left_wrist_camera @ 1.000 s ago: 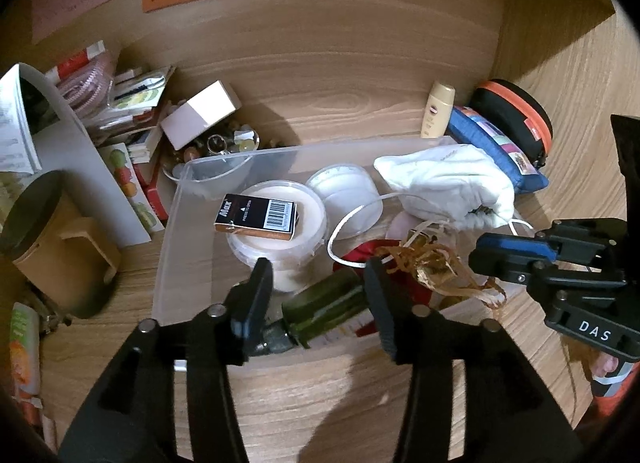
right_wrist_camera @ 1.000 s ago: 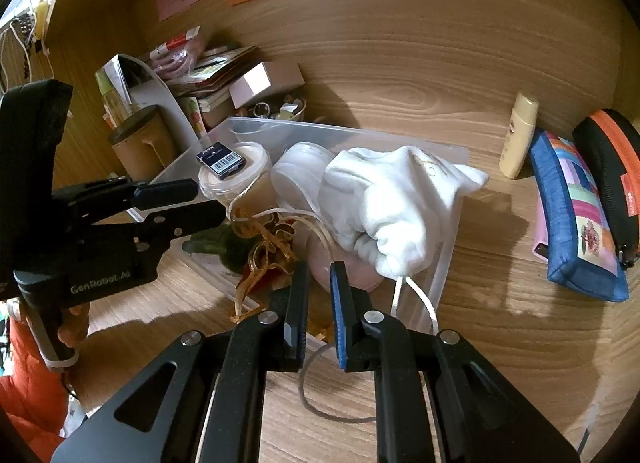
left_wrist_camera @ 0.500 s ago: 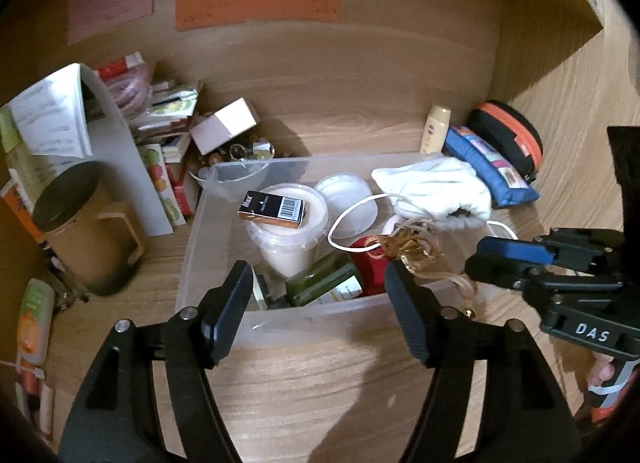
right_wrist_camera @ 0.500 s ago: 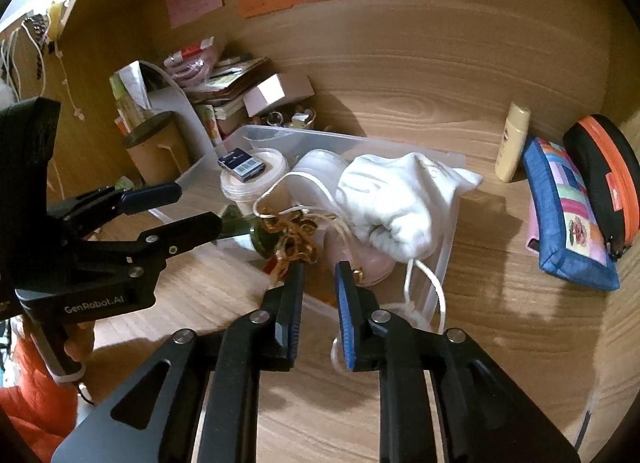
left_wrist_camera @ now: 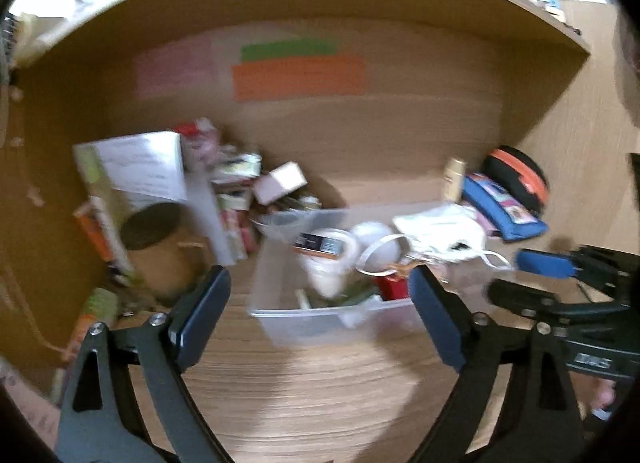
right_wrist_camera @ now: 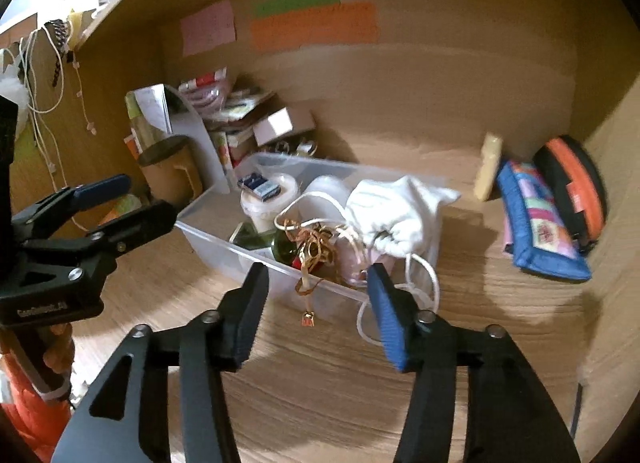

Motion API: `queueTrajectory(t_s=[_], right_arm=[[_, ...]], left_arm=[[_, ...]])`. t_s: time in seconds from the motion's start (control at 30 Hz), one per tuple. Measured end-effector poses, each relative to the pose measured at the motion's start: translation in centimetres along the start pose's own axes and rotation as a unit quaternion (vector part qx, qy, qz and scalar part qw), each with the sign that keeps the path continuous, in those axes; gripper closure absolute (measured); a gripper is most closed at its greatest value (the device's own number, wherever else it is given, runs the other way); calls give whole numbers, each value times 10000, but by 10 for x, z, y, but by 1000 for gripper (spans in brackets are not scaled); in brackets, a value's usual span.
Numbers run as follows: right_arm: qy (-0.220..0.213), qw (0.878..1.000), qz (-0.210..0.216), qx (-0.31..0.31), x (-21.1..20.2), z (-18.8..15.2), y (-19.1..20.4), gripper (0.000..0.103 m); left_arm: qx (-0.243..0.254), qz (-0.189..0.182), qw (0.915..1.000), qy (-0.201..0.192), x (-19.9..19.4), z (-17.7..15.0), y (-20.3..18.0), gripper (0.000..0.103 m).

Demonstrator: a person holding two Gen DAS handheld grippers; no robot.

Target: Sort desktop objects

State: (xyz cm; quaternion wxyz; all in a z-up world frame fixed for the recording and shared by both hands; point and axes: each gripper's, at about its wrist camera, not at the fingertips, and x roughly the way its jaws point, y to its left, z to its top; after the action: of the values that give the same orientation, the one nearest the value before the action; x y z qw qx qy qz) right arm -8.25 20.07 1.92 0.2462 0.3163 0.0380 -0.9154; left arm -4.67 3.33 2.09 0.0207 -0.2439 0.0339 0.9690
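Observation:
A clear plastic bin [right_wrist_camera: 224, 255] stands on the wooden desk and also shows in the left wrist view [left_wrist_camera: 320, 323]. In it lie a white tub [right_wrist_camera: 270, 195] with a small dark box on top, a white drawstring pouch [right_wrist_camera: 394, 207], a green bottle [right_wrist_camera: 286, 249] and gold ribbon [right_wrist_camera: 316, 253] that hangs over the front wall. My left gripper [left_wrist_camera: 320, 319] is open and empty, held back in front of the bin. My right gripper [right_wrist_camera: 316, 303] is open and empty, just before the bin's front wall.
A brown cup [right_wrist_camera: 170, 171], papers and small boxes [right_wrist_camera: 280, 125] crowd the back left. A cream tube [right_wrist_camera: 488, 167], a blue patchwork pouch [right_wrist_camera: 536, 223] and a black and orange case [right_wrist_camera: 572, 183] lie at the right wall. Sticky notes [right_wrist_camera: 316, 25] hang on the back panel.
Both grippers have pulled back and up from the bin. The right gripper has gone from nearly shut to open. The left gripper has opened wider. The bottle stays in the bin.

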Motion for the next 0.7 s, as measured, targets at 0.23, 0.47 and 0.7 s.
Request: queueTrajectory(t_s=[0.23,0.47,0.7], right_arm=[[-566,9979,-298,103,-44,-9,5,40],[-894,9948,-478,29,-76,-21,15,34],[-888,9952,-419,-2,-83,-28,24,34]], left_arm=[[-304,-84,9995,16,-15,-9,10,7],[-187,-159,9997,34,-28,-23,2,6],[-250,-258,9993,112,-37,-35,-2,6]])
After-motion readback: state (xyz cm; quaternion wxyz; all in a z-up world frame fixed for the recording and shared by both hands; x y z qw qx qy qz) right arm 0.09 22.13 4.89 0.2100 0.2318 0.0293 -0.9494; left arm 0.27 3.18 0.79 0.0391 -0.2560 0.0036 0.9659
